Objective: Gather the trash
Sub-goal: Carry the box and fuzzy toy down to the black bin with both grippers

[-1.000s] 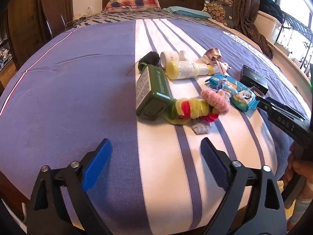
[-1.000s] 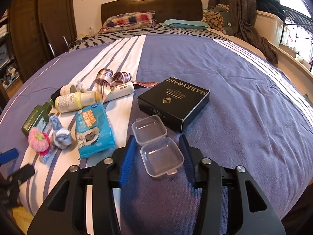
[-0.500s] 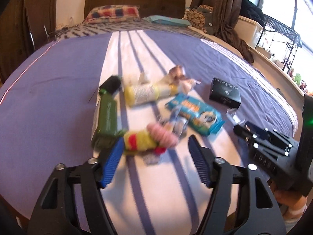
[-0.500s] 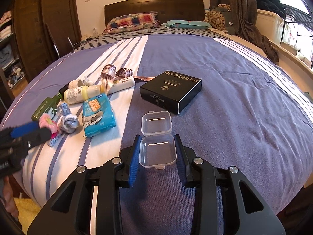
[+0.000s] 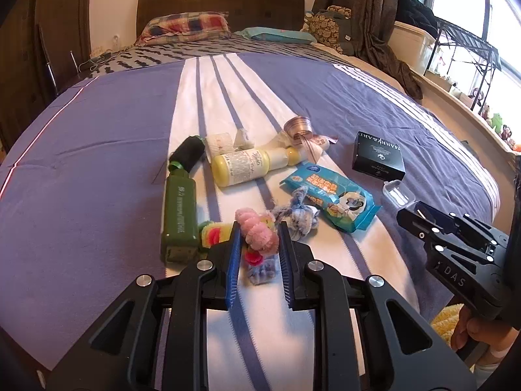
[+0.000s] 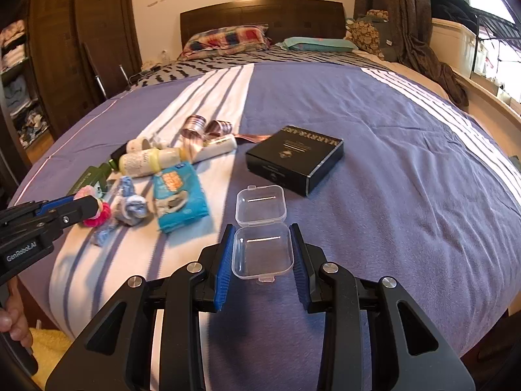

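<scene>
Both grippers clamped on trash at the foot edge of the bed.

L gripper (image 5: 259, 247) is closed on the fuzzy pink/yellow/red pipe-cleaner bundle (image 5: 257, 233), pads pressing both sides, on the white striped band of the bed (image 5: 97, 169) nr the foot edge. R gripper (image 6: 263, 251) grips the clear plastic hinged case (image 6: 261, 228) w/ pads on both sides of its nearer half, lid lying open toward the headboard, on the purple part nr the same edge. Just beyond the bundle: blue-white knotted cloth scrap (image 5: 298, 216), green bottle (image 5: 180, 216) touching the bundle's yellow end, blue wipes pack (image 5: 332, 200) betw. scrap and case. Further up the bed: yellow lotion bottle (image 5: 242, 166), black-capped bottle (image 5: 189, 153), striped ribbon (image 5: 301, 130), black box (image 6: 294, 159) beyond the case. A hand (image 6: 14, 322) shows at the view's lower left.
</scene>
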